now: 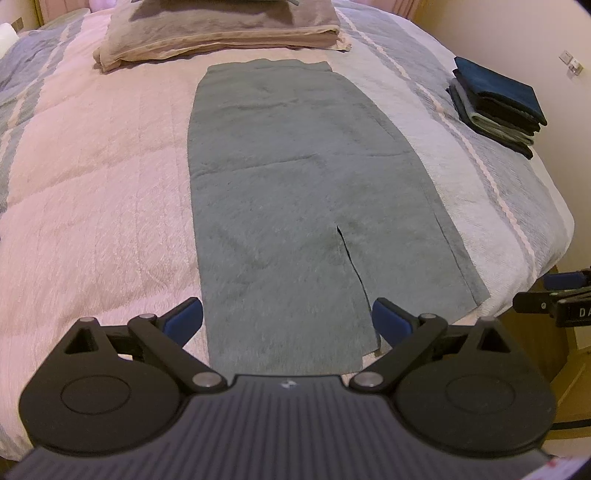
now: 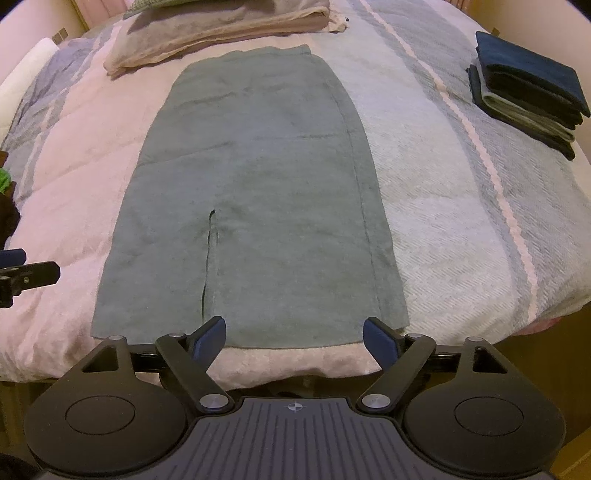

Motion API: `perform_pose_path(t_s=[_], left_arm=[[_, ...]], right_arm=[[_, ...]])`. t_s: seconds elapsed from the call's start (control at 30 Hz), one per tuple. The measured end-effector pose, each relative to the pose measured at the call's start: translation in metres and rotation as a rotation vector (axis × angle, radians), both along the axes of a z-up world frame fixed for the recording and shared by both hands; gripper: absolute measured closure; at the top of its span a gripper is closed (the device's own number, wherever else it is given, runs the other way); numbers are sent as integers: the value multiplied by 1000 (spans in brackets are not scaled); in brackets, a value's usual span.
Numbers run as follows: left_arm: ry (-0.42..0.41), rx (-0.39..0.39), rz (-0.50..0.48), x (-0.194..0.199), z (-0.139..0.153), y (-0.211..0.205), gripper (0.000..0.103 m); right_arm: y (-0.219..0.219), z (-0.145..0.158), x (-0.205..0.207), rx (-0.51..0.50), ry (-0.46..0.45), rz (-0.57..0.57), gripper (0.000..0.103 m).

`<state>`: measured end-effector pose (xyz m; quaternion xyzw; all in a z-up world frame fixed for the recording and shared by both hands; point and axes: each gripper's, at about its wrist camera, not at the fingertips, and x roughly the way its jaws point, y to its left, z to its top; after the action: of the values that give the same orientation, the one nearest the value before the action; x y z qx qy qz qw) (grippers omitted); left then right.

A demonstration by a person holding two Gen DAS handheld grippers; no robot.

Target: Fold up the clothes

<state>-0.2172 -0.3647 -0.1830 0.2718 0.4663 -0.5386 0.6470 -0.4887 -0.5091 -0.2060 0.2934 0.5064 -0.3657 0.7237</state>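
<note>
A grey-green skirt (image 1: 291,192) (image 2: 255,206) lies flat and spread out along the bed, waistband at the far end and a slit in the near hem. My left gripper (image 1: 288,321) hovers open over the hem's near left part, its blue pads on either side of the fabric edge and nothing held. My right gripper (image 2: 293,338) is open too, just above the hem near the bed's front edge, with nothing between its fingers. Each gripper shows at the other view's edge: the right gripper (image 1: 554,299) and the left gripper (image 2: 22,277).
The bed has a pink and grey-striped quilt (image 1: 92,192) (image 2: 461,192). A folded beige blanket (image 1: 221,33) (image 2: 221,29) lies beyond the skirt. A stack of folded dark clothes (image 1: 498,107) (image 2: 528,96) sits at the right edge. The bed's front edge drops off by my grippers.
</note>
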Motion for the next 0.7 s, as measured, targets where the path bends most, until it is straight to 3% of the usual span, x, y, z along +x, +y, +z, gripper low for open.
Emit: perform_pose_path(t_s=[0.47, 0.7], left_arm=[[15, 13, -2, 3, -6, -6, 6], [-3, 7, 45, 9, 0, -46, 6]], right_arm=[[-8, 2, 9, -1, 6, 30, 23], [-55, 2, 31, -10, -9, 99, 23]])
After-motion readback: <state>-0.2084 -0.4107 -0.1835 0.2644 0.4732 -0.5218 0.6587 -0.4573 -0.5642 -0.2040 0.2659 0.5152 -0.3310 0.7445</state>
